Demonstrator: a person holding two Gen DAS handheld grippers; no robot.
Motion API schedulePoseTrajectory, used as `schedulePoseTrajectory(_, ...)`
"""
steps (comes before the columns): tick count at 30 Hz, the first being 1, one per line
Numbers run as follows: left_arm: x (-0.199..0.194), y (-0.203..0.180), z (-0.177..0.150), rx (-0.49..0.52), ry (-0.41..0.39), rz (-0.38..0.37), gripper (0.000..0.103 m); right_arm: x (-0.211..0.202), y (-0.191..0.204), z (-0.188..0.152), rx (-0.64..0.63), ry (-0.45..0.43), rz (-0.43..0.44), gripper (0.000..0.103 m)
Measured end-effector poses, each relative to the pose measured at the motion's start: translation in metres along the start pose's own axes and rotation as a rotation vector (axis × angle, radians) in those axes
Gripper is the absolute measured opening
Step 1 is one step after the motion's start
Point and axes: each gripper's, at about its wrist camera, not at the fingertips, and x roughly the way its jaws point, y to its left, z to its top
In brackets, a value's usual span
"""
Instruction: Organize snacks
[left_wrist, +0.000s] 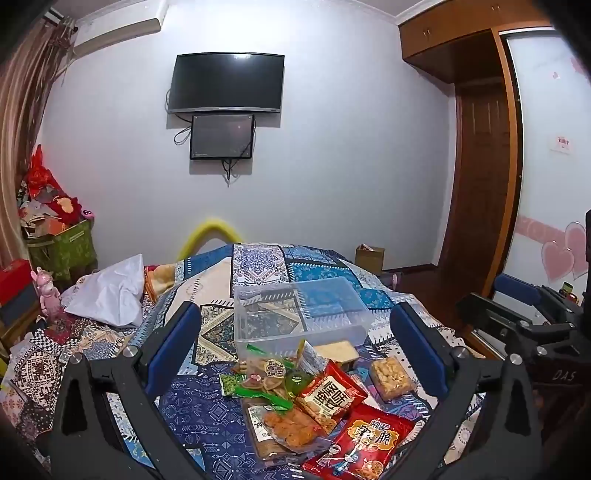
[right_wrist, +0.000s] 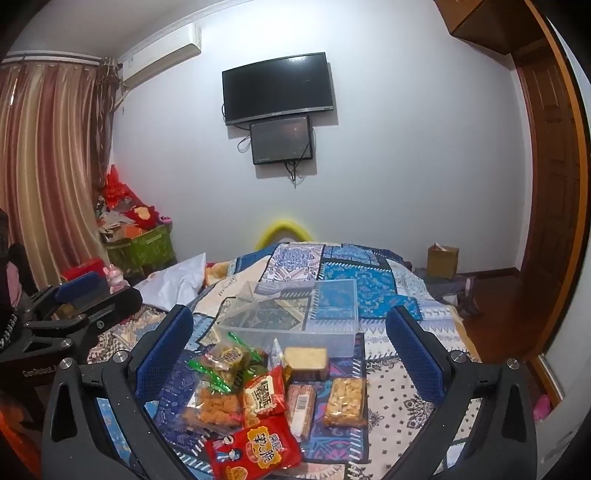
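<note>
Both tongs are spread as wide as they go and holding nothing: the left tongs (left_wrist: 295, 343) and right tongs (right_wrist: 290, 350) just hover above the bed (left_wrist: 207, 410), tilted slightly down at the pile. The snacks (left_wrist: 314, 402) sit heaped on the patterned quilt right in front of the clear plastic bin (left_wrist: 295, 314), which looks empty, so I'd guess everything was dumped there ready for sorting into it. A cake slice (right_wrist: 306, 359) lies just beside the bin wall, and the big red bag (right_wrist: 255, 448) is nearest the cameras.
</note>
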Motion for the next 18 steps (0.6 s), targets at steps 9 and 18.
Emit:
schedulePoseTrajectory(9,0.0009,0.0004,0.0019,-0.003,0.007,-0.006,0.103,-0.0010,-0.0009,0.0021,-0.004,-0.009,0.007,0.103)
schedulePoseTrajectory(18,0.0013,0.0010,0.0019,-0.009,0.013,-0.006,0.103,-0.0025,0.0008,0.0005,-0.013,-0.026,0.000,0.103)
